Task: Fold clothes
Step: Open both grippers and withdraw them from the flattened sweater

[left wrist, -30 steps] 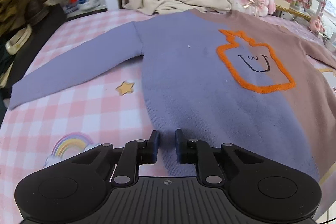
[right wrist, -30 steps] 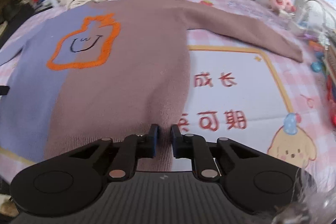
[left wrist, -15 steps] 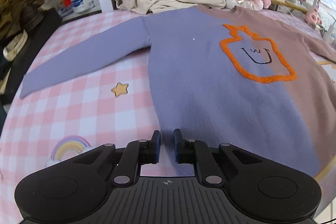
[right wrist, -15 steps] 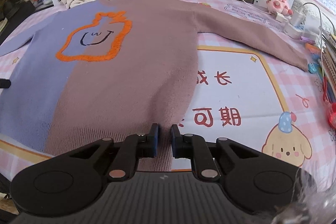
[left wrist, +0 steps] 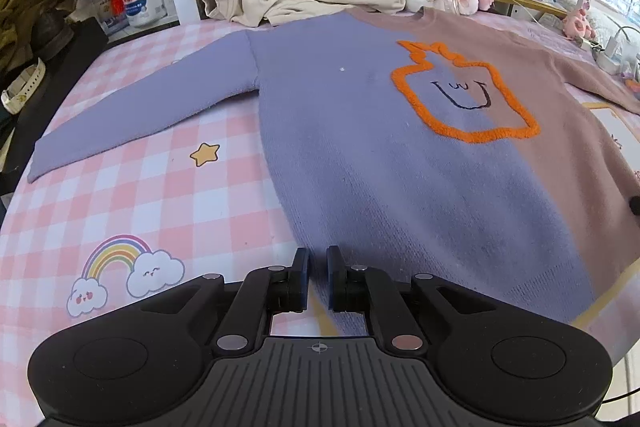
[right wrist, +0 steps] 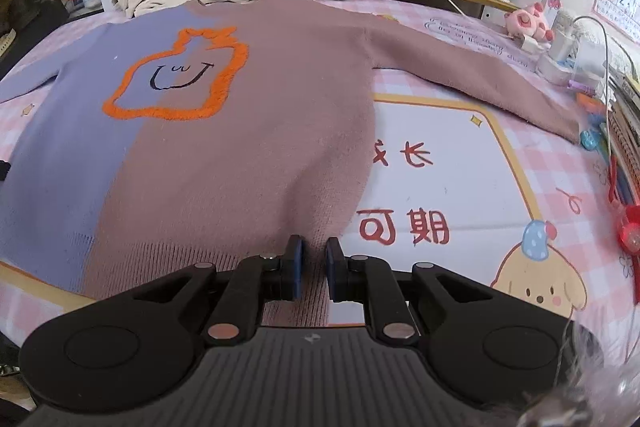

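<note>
Left claw (left wrist: 317, 277) is nearly closed on the sweater's (left wrist: 380, 147) hem corner. Right claw (right wrist: 313, 269) is likewise pinched at the opposite hem corner. The sweater lies flat on the bed (left wrist: 140, 203), sleeves spread.

sweater (left wrist: 360, 147): hem corners behind jaws | right cuff cut off, left view

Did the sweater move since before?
Cannot tell. The sweater still lies flat with its purple sleeve beside the star; the camera shifted, not clearly the cloth.
</note>
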A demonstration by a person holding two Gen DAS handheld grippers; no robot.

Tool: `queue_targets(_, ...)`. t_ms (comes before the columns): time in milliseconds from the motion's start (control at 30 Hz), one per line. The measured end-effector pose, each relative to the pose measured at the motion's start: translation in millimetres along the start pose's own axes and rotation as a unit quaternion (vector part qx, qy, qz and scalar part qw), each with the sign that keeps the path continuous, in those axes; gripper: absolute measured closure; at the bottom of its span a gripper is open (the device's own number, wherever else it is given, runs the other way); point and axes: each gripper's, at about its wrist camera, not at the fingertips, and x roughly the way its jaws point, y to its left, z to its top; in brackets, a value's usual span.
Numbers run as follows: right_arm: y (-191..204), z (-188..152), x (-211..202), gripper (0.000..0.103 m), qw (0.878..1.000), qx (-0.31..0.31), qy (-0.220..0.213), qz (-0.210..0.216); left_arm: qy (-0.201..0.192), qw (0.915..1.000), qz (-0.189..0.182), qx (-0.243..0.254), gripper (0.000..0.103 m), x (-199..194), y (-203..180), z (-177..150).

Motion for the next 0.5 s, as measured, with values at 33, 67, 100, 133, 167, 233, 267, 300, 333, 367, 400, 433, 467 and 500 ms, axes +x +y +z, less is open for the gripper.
queue_targets(33, -0.8, -0.1, -0.6, 0.091, 1.0, 0.003, 0.002, 0.002, 0.0, 1.0, 0.0, -0.001, 0.095, -0.9, 0.4, -1.2)
queue_targets(67, -1.6, -0.2, -1.1, 0.091, 1.0, 0.007, 0.004, 0.005, -0.001, 1.0, -0.001, -0.006, 0.095, -1.7, 2.4, -2.6)
queue_targets(100, -1.8, -0.1, -1.5, 0.091, 1.0, 0.01, 0.006, 0.007, -0.003, 0.9999, -0.002, -0.016, 0.094, -2.4, 5.9, -3.6)
queue_targets(133, -1.9, 0.0, -1.8, 0.091, 1.0, 0.014, 0.009, 0.009, -0.004, 0.9996, -0.002, -0.026, 0.092, -3.1, 9.3, -4.6)
queue_targets(167, -2.0, 0.7, -2.2, 0.09, 1.0, 0.017, 0.013, 0.012, -0.004, 0.9992, -0.004, -0.039, 0.09, -3.8, 13.6, -5.4)
queue_targets(233, -2.7, 2.3, -3.1, 0.086, 0.999, 0.024, 0.021, 0.015, -0.007, 0.9969, -0.015, -0.076, 0.089, -7.4, 24.6, -6.5)
queue_targets(267, -4.0, 2.7, -4.2, 0.082, 0.999, 0.032, 0.023, 0.011, -0.012, 0.9958, -0.02, -0.089, 0.088, -10.0, 28.2, -6.7)
queue_targets(300, -6.1, 2.9, -5.8, 0.08, 0.999, 0.041, 0.022, 0.009, -0.017, 0.995, -0.024, -0.095, 0.081, -12.8, 30.2, -6.6)
queue_targets(333, -7.7, 2.5, -7.0, 0.078, 0.999, 0.048, 0.02, 0.011, -0.021, 0.9949, -0.027, -0.095, 0.068, -15.2, 30.3, -6.2)
queue_targets(367, -9.1, 2.0, -8.2, 0.076, 0.998, 0.054, 0.019, 0.012, -0.023, 0.9952, -0.027, -0.092, 0.059, -16.6, 28.8, -5.4)
queue_targets(400, -9.9, 1.4, -8.3, 0.076, 0.998, 0.059, 0.021, 0.014, -0.022, 0.9958, -0.026, -0.085, 0.042, -16.7, 25.8, -4.6)
queue_targets(433, -9.3, 0.4, -7.6, 0.076, 0.998, 0.061, 0.024, 0.016, -0.019, 0.9965, -0.023, -0.078, 0.035, -15.8, 22.1, -4.2)
queue_targets(467, -7.7, -0.9, -7.0, 0.075, 0.998, 0.059, 0.025, 0.015, -0.014, 0.9972, -0.019, -0.071, 0.035, -14.0, 18.4, -4.2)
queue_targets(500, -6.1, -2.3, -6.5, 0.074, 0.998, 0.058, 0.025, 0.014, -0.004, 0.9979, -0.011, -0.063, 0.035, -10.9, 14.6, -4.6)
